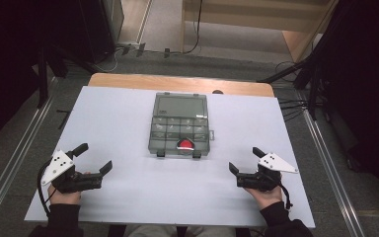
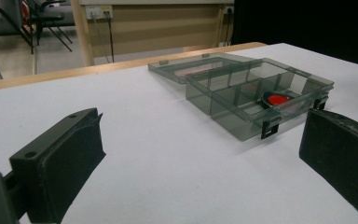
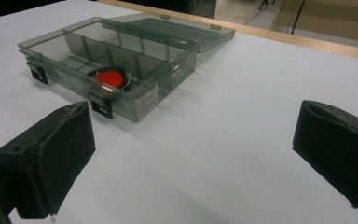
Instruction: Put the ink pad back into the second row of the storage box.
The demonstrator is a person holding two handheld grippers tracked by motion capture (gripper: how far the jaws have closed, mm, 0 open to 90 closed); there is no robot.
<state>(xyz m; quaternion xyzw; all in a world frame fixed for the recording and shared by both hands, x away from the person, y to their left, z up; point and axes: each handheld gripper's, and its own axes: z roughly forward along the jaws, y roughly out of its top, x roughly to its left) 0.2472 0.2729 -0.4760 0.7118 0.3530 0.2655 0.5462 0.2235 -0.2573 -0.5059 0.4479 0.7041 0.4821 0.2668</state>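
High view, smoky compartment box lying open mid-table on the white tabletop, lid flat behind it, red disc in a front compartment, left gripper and right gripper flanking near the front edge, both jaws spread wide, empty

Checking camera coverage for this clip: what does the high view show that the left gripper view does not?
High view: both hands, the left gripper and right gripper, each open, and the dark floor.
Left gripper view: chairs and a wall outlet beyond the table.
Both: the open compartment box, its red item, and the white table.
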